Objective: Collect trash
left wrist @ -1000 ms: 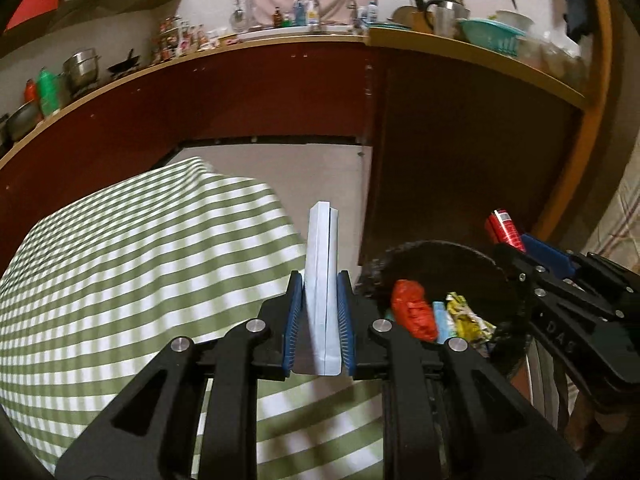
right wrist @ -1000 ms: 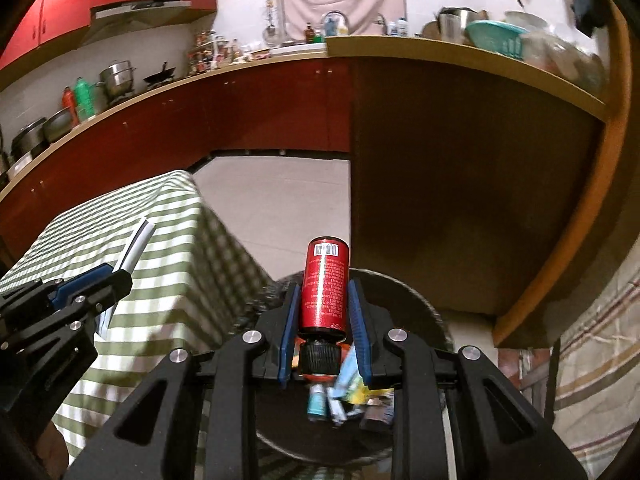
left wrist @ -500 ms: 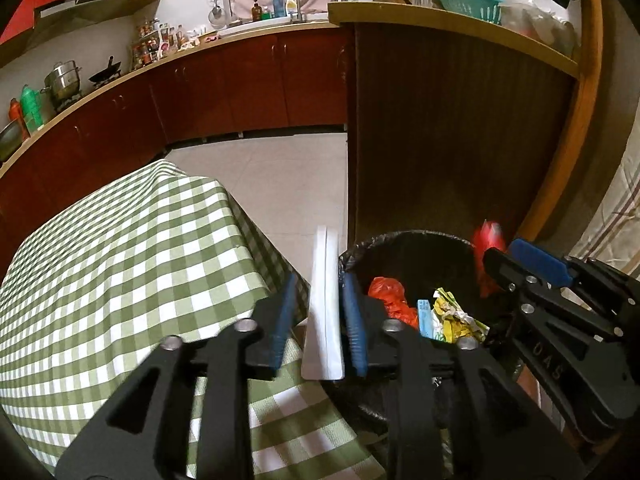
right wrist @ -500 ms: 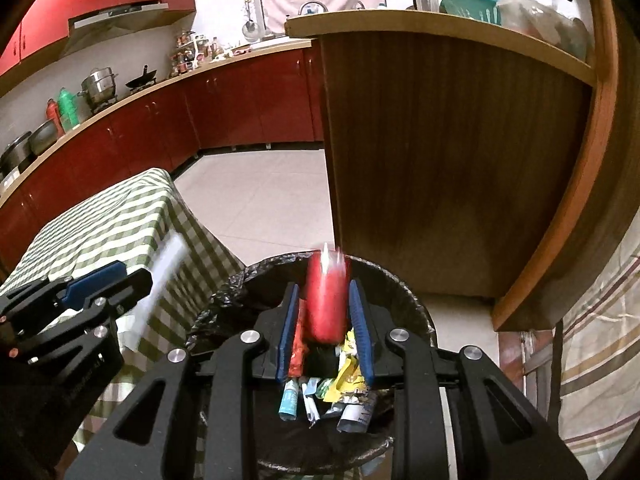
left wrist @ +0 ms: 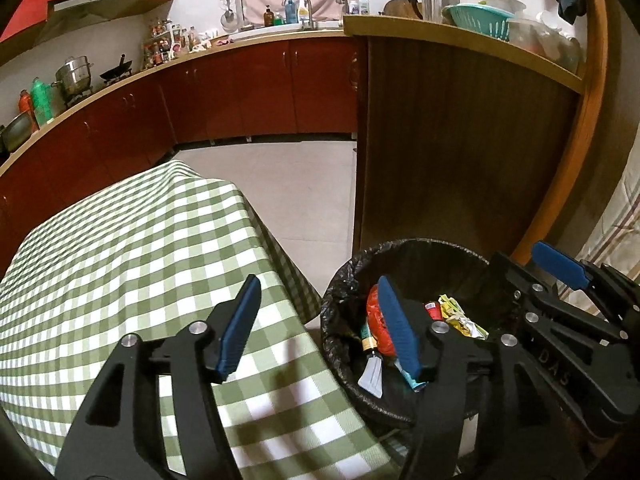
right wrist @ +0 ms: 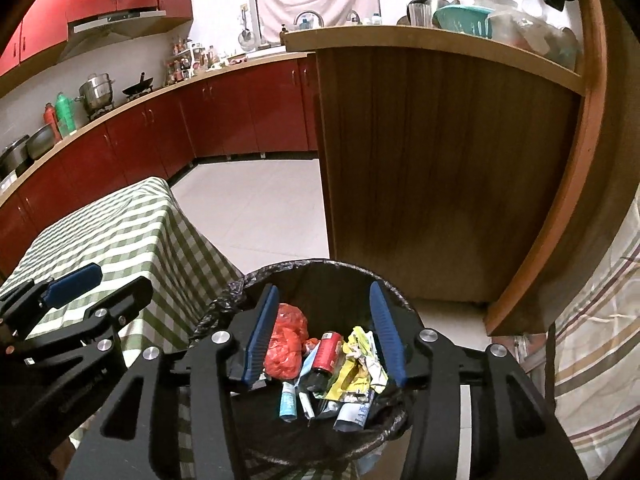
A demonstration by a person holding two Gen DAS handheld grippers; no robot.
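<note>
Right wrist view looks straight down into the trash bin [right wrist: 320, 276], black liner and all. The right tool [right wrist: 324, 336] is tipped downward over the bin mouth, jaws partway apart and opening, nothing between the pads. Under it the red spray can [right wrist: 326, 354] lies on the pile, next to a crumpled red plastic bag [right wrist: 286, 338], some yellow wrappers [right wrist: 360, 364] and a small blue tube [right wrist: 288, 400].

From the left wrist camera, the left tool [left wrist: 320, 328] is tilted down at about the same slant and sits over the gap where the desk's green checked cloth [left wrist: 120, 264] meets the bin's rim. Its jaws are spreading too, a bit wider than the other pair, and they're empty. One blue pad hangs above the cloth, the other above the bin. A flat pale piece [left wrist: 372, 374] lies in the bin just below that pad, leaning on the liner beside the red bag.

The two tools are side by side, close but not touching. Bin stands on the floor right against the desk, in front of the wooden counter panel [right wrist: 440, 160].
</note>
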